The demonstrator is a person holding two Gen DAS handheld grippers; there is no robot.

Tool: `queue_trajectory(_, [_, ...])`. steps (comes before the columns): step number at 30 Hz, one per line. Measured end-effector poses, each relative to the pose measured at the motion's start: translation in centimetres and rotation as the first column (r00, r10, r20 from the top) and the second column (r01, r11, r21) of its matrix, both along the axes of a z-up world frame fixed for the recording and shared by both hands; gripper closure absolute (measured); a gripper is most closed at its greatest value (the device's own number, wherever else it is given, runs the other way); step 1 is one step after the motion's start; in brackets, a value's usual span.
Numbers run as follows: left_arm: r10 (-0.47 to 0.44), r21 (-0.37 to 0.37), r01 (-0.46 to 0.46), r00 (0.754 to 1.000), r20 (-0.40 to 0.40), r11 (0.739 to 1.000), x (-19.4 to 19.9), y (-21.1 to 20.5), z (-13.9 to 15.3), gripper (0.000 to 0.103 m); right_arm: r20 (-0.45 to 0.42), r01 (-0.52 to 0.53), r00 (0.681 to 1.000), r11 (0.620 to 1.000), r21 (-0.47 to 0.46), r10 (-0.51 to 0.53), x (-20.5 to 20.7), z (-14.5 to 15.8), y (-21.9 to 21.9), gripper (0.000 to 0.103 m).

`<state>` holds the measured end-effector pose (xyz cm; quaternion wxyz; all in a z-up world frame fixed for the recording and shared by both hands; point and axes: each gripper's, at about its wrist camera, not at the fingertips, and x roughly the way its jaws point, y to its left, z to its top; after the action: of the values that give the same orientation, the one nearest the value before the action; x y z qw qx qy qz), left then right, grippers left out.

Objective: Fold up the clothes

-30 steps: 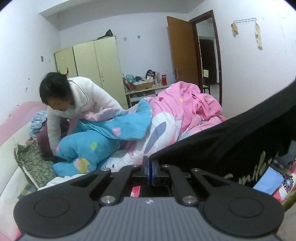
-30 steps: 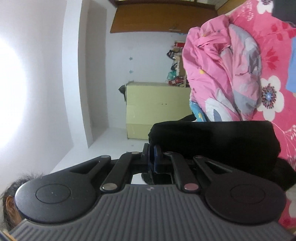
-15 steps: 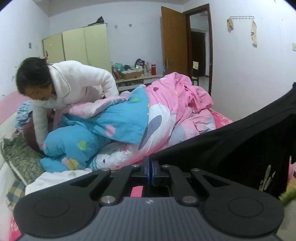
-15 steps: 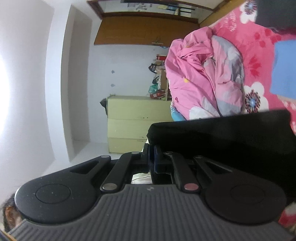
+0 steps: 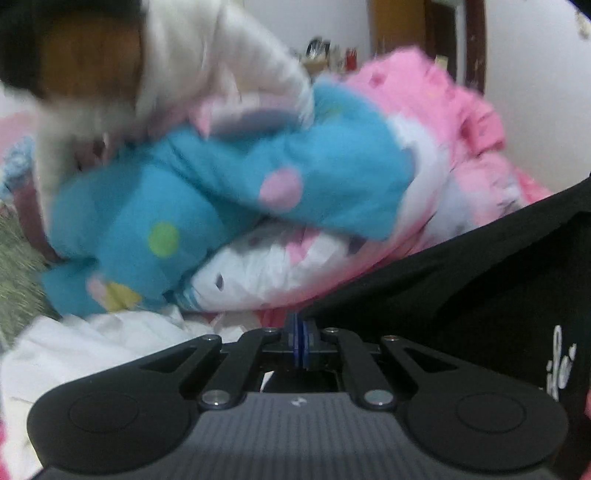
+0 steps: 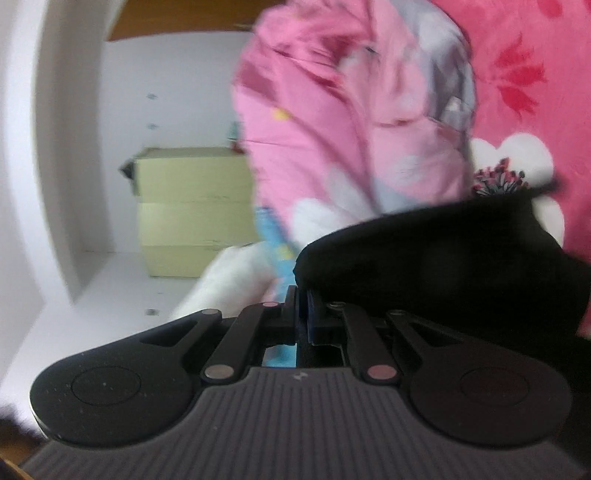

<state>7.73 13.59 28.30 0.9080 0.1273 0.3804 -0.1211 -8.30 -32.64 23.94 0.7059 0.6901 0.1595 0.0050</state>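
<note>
A black garment with white lettering [image 5: 480, 288] hangs stretched between my two grippers. My left gripper [image 5: 298, 325] is shut on one edge of it, and the cloth runs off to the right. In the right wrist view the same black garment [image 6: 443, 258] drapes over my right gripper [image 6: 301, 299], which is shut on its edge. The view there is rolled on its side. Both views are blurred by motion.
A pink and blue quilt pile [image 5: 295, 177] lies close ahead, with a person in a white top [image 5: 207, 62] bending over it. White cloth [image 5: 92, 343] lies at lower left. The red floral bedsheet [image 6: 524, 92], a yellow-green wardrobe [image 6: 192, 210] and a door [image 5: 399, 33] show.
Both grippers have moved forward and down toward the quilt pile with the black garment in them. The quilt and the person now fill much more of the left view.
</note>
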Motion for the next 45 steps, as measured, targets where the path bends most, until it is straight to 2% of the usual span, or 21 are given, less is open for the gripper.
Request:
queue_trajectory(4, [0.044,0.016,-0.043,0.996,-0.072,0.999,6.7,-0.5,-10.2,0.1,-0.069,-0.05,0.997,0.998,-0.046,0.046,7.9,-8.7,-1.8,0.101])
queue_trajectory(8, [0.083,0.03,-0.08,0.987,-0.135,0.996,10.7,-1.0,-18.9,0.099,-0.158,-0.09,0.985,0.99,-0.104,0.073,14.1,-16.7,-2.4,0.1])
queue_trajectory(10, [0.09,0.034,-0.085,0.978,-0.188,0.996,12.1,-1.4,-22.1,0.098,-0.234,-0.138,0.966,0.983,-0.122,0.106,16.4,-20.3,-2.5,0.097])
queue_trajectory(12, [0.096,0.027,-0.093,0.983,-0.155,0.995,12.1,-1.6,-22.9,0.098,-0.331,-0.189,0.933,0.973,-0.129,0.137,18.5,-23.7,-2.6,0.096])
queue_trajectory(15, [0.115,-0.049,-0.127,0.975,-0.191,0.991,12.1,-0.3,-21.9,0.085,-0.323,-0.208,0.932,0.973,-0.101,0.166,18.9,-24.0,-2.8,0.095])
queue_trajectory(17, [0.132,-0.14,-0.162,0.97,-0.203,0.977,11.9,1.4,-20.7,0.037,-0.303,-0.206,0.939,0.972,-0.116,0.163,18.3,-22.6,-2.9,0.07])
queue_trajectory(18, [0.141,-0.187,-0.181,0.968,-0.208,0.966,11.7,2.3,-20.0,0.034,-0.292,-0.203,0.944,0.969,-0.144,0.154,17.8,-21.5,-3.0,0.057])
queue_trajectory(19, [0.152,-0.231,-0.2,0.966,-0.208,0.952,11.5,3.1,-19.5,0.034,-0.277,-0.192,0.951,0.966,-0.171,0.14,17.1,-20.3,-3.0,0.053])
queue_trajectory(22, [0.193,-0.371,-0.272,0.953,-0.235,0.888,11.1,5.4,-18.5,0.033,-0.223,-0.146,0.97,0.961,-0.235,0.093,14.7,-17.0,-3.0,0.052])
queue_trajectory(23, [0.21,-0.393,-0.288,0.95,-0.23,0.873,10.8,5.9,-18.2,0.033,-0.224,-0.213,0.962,0.938,-0.274,0.153,14.9,-16.4,-1.8,0.052])
queue_trajectory(25, [0.234,-0.416,-0.307,0.947,-0.218,0.856,10.0,6.6,-17.4,0.033,-0.235,-0.343,0.933,0.871,-0.351,0.272,15.3,-15.3,0.8,0.057])
queue_trajectory(27, [0.231,-0.428,-0.305,0.949,-0.217,0.851,8.8,7.0,-16.5,0.035,-0.256,-0.461,0.887,0.781,-0.422,0.385,15.7,-14.2,3.3,0.079])
queue_trajectory(29, [0.208,-0.436,-0.289,0.952,-0.225,0.852,6.8,7.3,-15.5,0.036,-0.348,-0.638,0.769,0.604,-0.477,0.536,18.0,-14.8,8.2,0.086])
queue_trajectory(31, [0.166,-0.424,-0.25,0.96,-0.225,0.87,4.7,7.4,-13.9,0.036,-0.436,-0.745,0.664,0.483,-0.461,0.608,20.7,-16.8,12.2,0.092])
queue_trajectory(32, [0.151,-0.421,-0.238,0.962,-0.229,0.875,3.6,7.7,-12.9,0.036,-0.476,-0.771,0.634,0.449,-0.452,0.609,22.1,-18.1,13.6,0.094])
queue_trajectory(33, [0.139,-0.42,-0.23,0.962,-0.236,0.878,2.5,8.1,-11.8,0.036,-0.505,-0.774,0.631,0.439,-0.457,0.588,23.5,-19.2,14.3,0.096])
queue_trajectory(36, [0.104,-0.416,-0.208,0.961,-0.258,0.885,-0.9,9.9,-8.7,0.036,-0.456,-0.642,0.765,0.486,-0.593,0.455,26.0,-18.8,13.9,0.098])
queue_trajectory(39, [0.083,-0.425,-0.208,0.952,-0.293,0.881,-4.0,11.7,-6.2,0.036,-0.329,-0.529,0.847,0.604,-0.596,0.417,24.1,-15.5,12.3,0.097])
queue_trajectory(41, [0.075,-0.438,-0.219,0.943,-0.323,0.872,-6.0,12.6,-4.9,0.036,-0.293,-0.544,0.833,0.601,-0.585,0.469,21.1,-13.0,12.2,0.096])
queue_trajectory(43, [0.061,-0.453,-0.229,0.932,-0.356,0.862,-8.1,13.5,-4.0,0.036,-0.281,-0.592,0.788,0.552,-0.587,0.547,16.9,-10.5,12.3,0.095])
queue_trajectory(45, [0.036,-0.463,-0.233,0.918,-0.396,0.856,-10.6,13.8,-3.9,0.036,-0.259,-0.638,0.746,0.547,-0.542,0.613,11.9,-8.7,11.7,0.095])
